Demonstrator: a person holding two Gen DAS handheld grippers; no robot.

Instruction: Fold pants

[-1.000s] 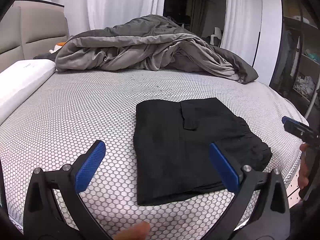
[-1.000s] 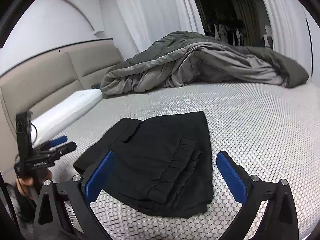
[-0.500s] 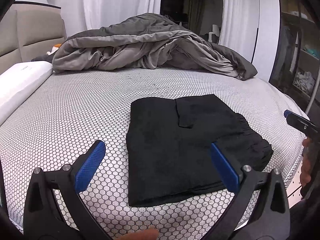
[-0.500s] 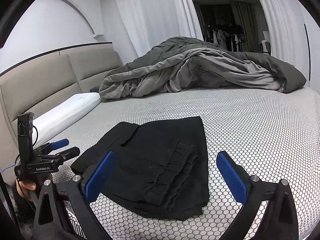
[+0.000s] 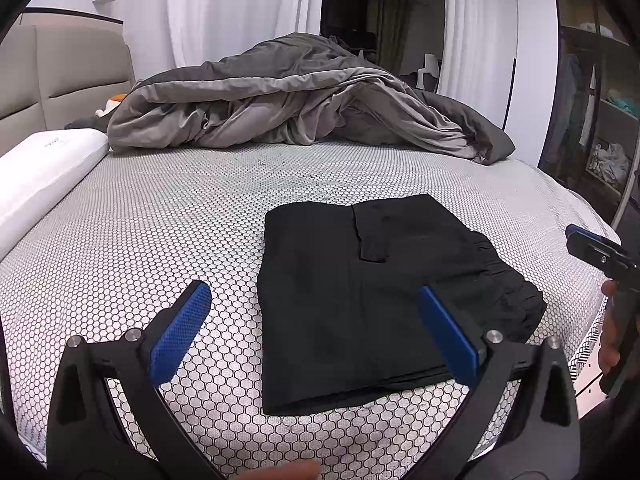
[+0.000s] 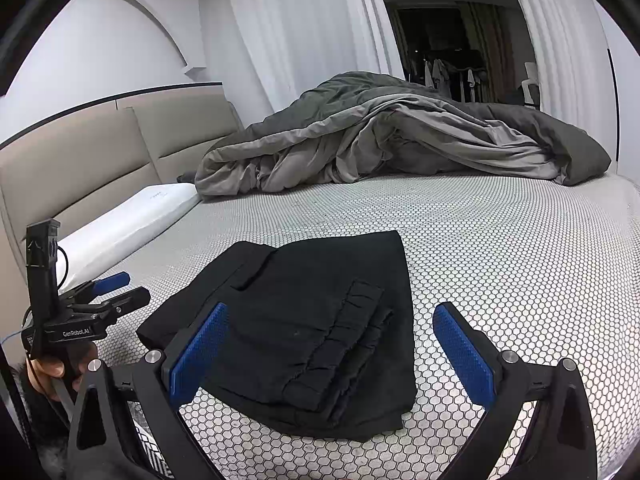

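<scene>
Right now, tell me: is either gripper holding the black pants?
No: the folded black pants lie flat on the bed, both sets of jaws wide open and empty.

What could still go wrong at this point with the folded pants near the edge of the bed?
1. The black pants lie folded close to the bed's near edge; a nudge could slide them off.
2. Their gathered waistband end is stacked in loose layers, so the fold may spring open.
3. Both the left gripper and right gripper hang open just above the cloth; a fingertip could snag a layer and undo the fold.
</scene>
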